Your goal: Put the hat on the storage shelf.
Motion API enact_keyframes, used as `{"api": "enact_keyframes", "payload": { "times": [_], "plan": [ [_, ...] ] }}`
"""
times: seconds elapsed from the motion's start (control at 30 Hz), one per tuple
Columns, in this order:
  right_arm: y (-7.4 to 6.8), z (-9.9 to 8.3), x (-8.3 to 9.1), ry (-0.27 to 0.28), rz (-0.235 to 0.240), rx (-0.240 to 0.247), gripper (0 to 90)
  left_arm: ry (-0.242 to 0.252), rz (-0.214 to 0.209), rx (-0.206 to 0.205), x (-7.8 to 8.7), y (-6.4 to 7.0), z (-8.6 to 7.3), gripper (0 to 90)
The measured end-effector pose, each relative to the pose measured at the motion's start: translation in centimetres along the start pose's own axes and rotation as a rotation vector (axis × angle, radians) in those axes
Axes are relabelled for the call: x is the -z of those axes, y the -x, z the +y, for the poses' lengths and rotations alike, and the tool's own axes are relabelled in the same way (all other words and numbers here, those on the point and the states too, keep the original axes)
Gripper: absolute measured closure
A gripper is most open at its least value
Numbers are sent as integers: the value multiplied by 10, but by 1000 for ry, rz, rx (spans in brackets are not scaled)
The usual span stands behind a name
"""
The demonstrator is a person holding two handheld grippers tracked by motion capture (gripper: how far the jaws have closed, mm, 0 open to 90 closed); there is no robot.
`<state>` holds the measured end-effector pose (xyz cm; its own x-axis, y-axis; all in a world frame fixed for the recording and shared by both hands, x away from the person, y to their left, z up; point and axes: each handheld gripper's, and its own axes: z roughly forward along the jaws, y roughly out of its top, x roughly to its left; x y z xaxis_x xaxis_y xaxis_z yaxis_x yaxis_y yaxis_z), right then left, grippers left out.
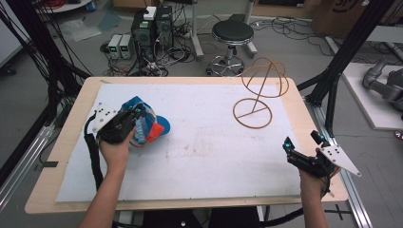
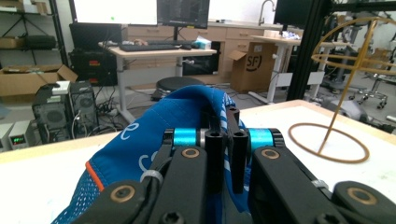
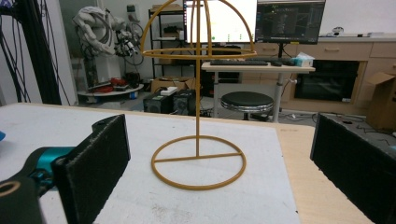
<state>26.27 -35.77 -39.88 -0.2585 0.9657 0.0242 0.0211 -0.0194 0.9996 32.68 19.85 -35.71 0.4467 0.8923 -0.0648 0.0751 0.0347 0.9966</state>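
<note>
Blue fabric of a cap [image 2: 154, 140] is pinched between the closed jaws of the left gripper [image 2: 227, 140], which holds the cap at the left side of the white mat [image 1: 204, 142], its orange-trimmed brim pointing right. Near the table's right front edge, the right gripper [image 1: 304, 145] hovers with jaws spread wide, empty. Ahead of it a wire hat stand [image 3: 198, 158] stands upright on the mat's far right, well apart from the cap.

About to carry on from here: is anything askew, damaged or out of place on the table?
Nothing stands out. The wire hat stand is upright on the white mat, the left gripper is shut on the blue cap, and the right gripper is open near the table edge.
</note>
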Motion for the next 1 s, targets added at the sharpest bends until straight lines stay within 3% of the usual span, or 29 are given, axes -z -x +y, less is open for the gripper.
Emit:
{"api": "enact_keyframes", "payload": {
  "times": [0.43, 0.5, 1.0],
  "plan": [
    [1, 0, 0, 1, 0, -7, 44, 40, -39, 9, -19, 24, 29, 889],
    [1, 0, 0, 0, 1, -10, 44, 54, -52, 28, -22, 28, 34, 889],
    [0, -1, -1, 1, 6, -2, 44, 92, -58, 32, -47, 50, 63, 889]
  ]
}}
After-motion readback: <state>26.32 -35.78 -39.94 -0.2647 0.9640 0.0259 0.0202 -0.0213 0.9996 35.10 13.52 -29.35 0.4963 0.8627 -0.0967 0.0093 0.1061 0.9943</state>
